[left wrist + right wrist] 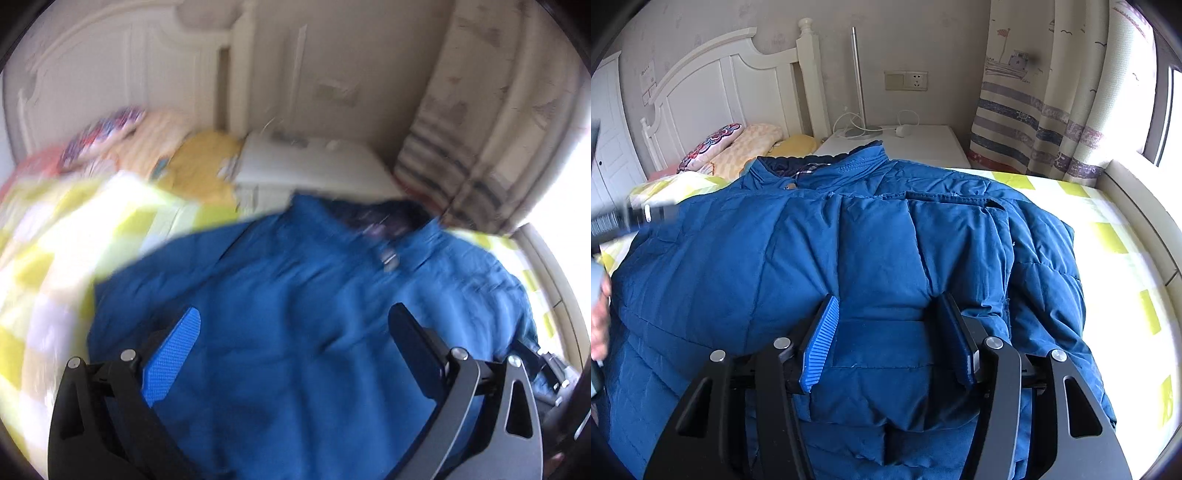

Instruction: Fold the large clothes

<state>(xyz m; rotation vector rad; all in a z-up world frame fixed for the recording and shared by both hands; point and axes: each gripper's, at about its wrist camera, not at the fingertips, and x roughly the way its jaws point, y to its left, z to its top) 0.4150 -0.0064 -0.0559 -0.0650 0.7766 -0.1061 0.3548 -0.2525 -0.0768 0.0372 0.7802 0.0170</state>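
Note:
A large blue quilted jacket (798,243) lies spread on the bed, collar toward the headboard. A folded part, likely a sleeve, lies across its chest. My right gripper (886,314) is closed on a thick fold of this jacket near its lower middle. In the blurred left wrist view, my left gripper (295,325) is wide open and empty just above the jacket (295,295). The left gripper also shows blurred at the left edge of the right wrist view (624,218).
The bed has a yellow and white checked sheet (1108,236) and a white headboard (716,88). Pillows (738,144) lie at its head. A white nightstand (923,144) with a lamp stands behind. Striped curtains (1041,118) and a window ledge (1145,206) are to the right.

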